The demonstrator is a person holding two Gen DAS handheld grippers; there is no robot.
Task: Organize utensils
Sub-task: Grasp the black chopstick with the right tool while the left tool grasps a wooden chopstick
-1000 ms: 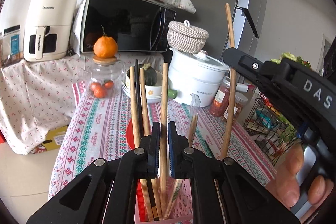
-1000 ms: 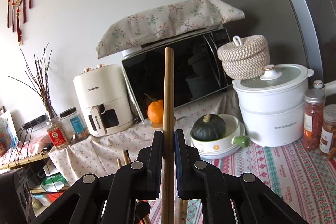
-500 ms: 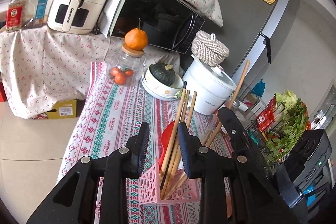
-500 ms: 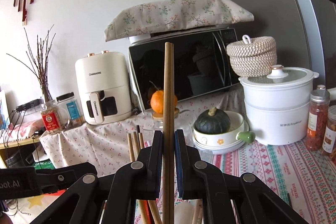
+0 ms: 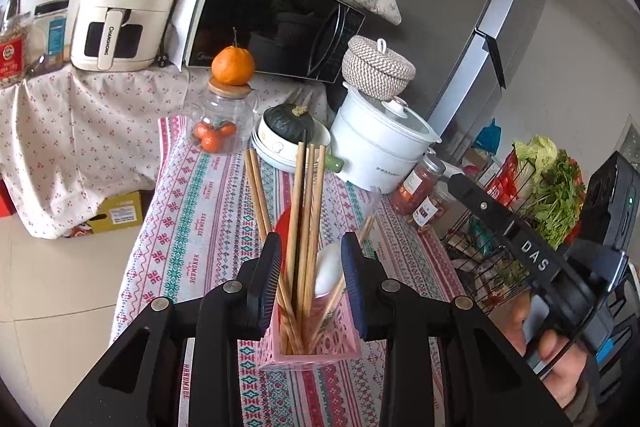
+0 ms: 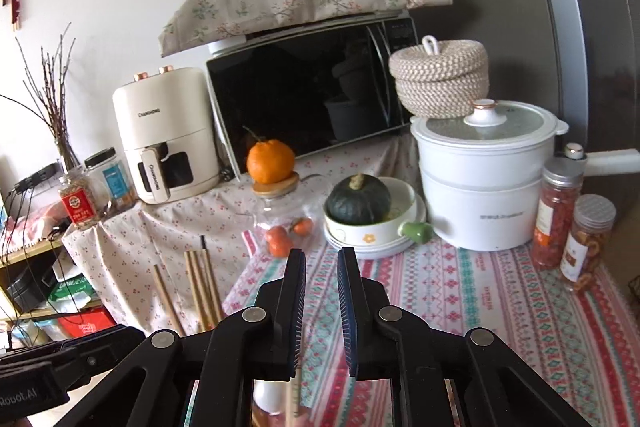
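A pink perforated utensil holder (image 5: 310, 347) stands on the patterned tablecloth and holds several wooden chopsticks (image 5: 302, 227) upright, with a white spoon (image 5: 327, 269) among them. My left gripper (image 5: 310, 281) is open and empty, just above and on the near side of the holder. My right gripper (image 6: 321, 301) is open and empty; chopstick tops (image 6: 200, 287) rise to its left and one chopstick (image 6: 294, 399) shows low between its jaws. The right gripper's body (image 5: 532, 259) shows at the right of the left wrist view.
At the table's far end stand a glass jar (image 5: 224, 123) with an orange on top, a bowl with a dark squash (image 5: 288, 131), a white pot (image 5: 380, 143) and spice jars (image 6: 560, 219). Behind are a microwave (image 6: 312, 95) and an air fryer (image 5: 124, 7). A vegetable rack (image 5: 536, 187) is right.
Both grippers opened and let go of their chopsticks, which now stand in the pink holder. The left gripper drew back and up; the right gripper's chopstick dropped from between its jaws.
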